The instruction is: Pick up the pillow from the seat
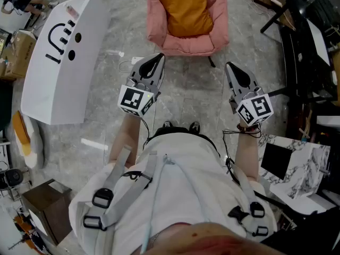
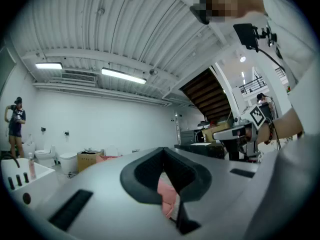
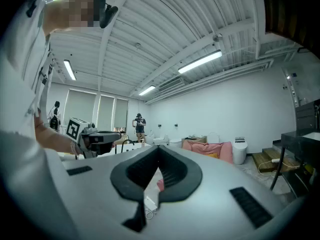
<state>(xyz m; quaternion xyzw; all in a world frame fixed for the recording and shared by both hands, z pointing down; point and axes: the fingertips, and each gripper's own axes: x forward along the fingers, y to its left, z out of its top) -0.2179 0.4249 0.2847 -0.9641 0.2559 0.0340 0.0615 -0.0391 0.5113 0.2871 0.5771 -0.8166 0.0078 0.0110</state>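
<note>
Two grey plastic grippers, left gripper [image 1: 157, 58] and right gripper [image 1: 230, 67], both with jaws pressed together and empty. They are held level in front of the padded pink fabric armchair [image 1: 159, 33], one toward each front corner, clear of it.

The rectangular orange fabric pillow [image 1: 186, 7] lies in the armchair's seat, top edge against the backrest, soft and slightly creased.

Around the armchair the floor [image 1: 202, 86] is glossy grey marbled stone.
- Left of the armchair: a tall, smooth white curved panel [image 1: 58, 73] with black smiley-like marks.
- Near the armchair's front left corner: a white power strip [image 1: 136, 61] with its cable, on the floor.
- Right of the armchair: dark-framed tables [image 1: 303, 47], and nearer the person a white marble-patterned box [image 1: 300, 166].

Gripper views show a white ribbed ceiling [image 2: 125, 29] with strip lights [image 2: 123, 76], plain white walls, and the underside of a dark wooden staircase [image 2: 207, 91].
</note>
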